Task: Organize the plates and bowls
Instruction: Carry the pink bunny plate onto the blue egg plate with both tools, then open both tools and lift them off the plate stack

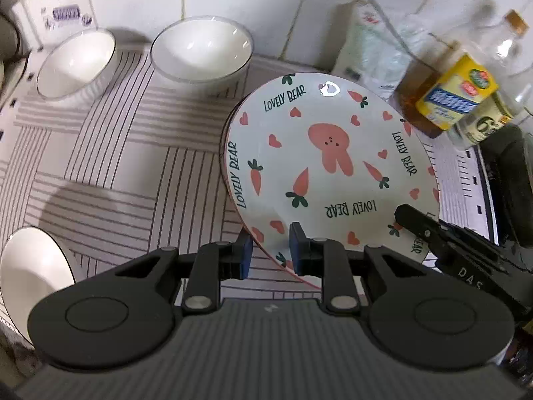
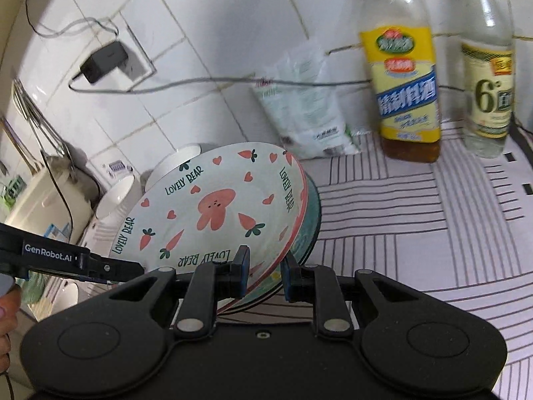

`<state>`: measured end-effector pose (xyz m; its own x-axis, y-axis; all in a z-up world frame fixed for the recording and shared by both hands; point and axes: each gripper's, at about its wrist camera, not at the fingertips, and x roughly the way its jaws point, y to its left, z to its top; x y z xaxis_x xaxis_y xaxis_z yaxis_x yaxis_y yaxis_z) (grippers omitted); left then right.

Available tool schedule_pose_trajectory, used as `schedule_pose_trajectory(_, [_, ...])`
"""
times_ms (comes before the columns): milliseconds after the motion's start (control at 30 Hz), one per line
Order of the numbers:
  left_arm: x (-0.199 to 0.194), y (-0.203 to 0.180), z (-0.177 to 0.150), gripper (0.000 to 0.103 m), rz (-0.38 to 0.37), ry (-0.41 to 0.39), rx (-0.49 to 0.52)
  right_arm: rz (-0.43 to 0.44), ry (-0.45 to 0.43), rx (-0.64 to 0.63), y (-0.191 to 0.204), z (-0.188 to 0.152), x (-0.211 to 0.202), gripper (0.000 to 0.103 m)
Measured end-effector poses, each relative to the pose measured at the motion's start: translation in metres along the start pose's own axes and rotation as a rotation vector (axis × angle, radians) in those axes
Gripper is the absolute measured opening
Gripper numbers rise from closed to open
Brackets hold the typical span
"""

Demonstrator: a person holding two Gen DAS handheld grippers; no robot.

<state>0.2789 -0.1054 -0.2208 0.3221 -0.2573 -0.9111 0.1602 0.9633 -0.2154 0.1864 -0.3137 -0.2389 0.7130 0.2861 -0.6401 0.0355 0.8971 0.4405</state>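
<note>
Looking through the left wrist view, we see our left tool (image 1: 270,250) clamped on the near rim of the bear plate (image 1: 329,163), which sits tilted over the striped surface (image 1: 110,153), with three white bowls (image 1: 201,50) well apart beyond and beside it, and our right tool's tip at the plate's right edge. Turning to the right wrist view, we find our right tool (image 2: 265,271) closed on the near rim of the plate stack (image 2: 213,210), bear plate on top and a teal plate (image 2: 309,230) beneath; both hands hold opposite rims, so we judge the carry depends on keeping them level together.
</note>
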Motion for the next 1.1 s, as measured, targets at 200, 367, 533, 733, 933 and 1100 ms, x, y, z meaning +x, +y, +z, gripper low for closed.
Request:
schedule_pose_trajectory(200, [0.012, 0.01, 0.005, 0.021, -0.005, 0.05, -0.043, -0.049, 0.062, -0.04, 0.01, 0.004, 0.017, 0.024])
schedule_pose_trajectory(367, [0.022, 0.011, 0.011, 0.022, -0.002, 0.091, -0.053, -0.082, 0.088, -0.067, 0.016, 0.006, 0.024, 0.024])
schedule_pose_trajectory(533, [0.028, 0.01, 0.014, 0.022, -0.022, 0.115, -0.055, -0.146, 0.092, -0.109, 0.024, 0.009, 0.026, 0.025])
schedule_pose_trajectory(733, [0.029, 0.012, 0.014, 0.023, -0.016, 0.116, -0.072, -0.218, 0.073, -0.171, 0.034, 0.007, 0.028, 0.026])
schedule_pose_trajectory(933, [0.036, 0.007, 0.017, 0.022, 0.014, 0.143, -0.069, -0.311, 0.081, -0.258, 0.047, 0.002, 0.034, 0.034])
schedule_pose_trajectory(1100, [0.04, 0.008, 0.019, 0.022, 0.026, 0.139, -0.073, -0.357, 0.075, -0.266, 0.048, -0.002, 0.037, 0.036])
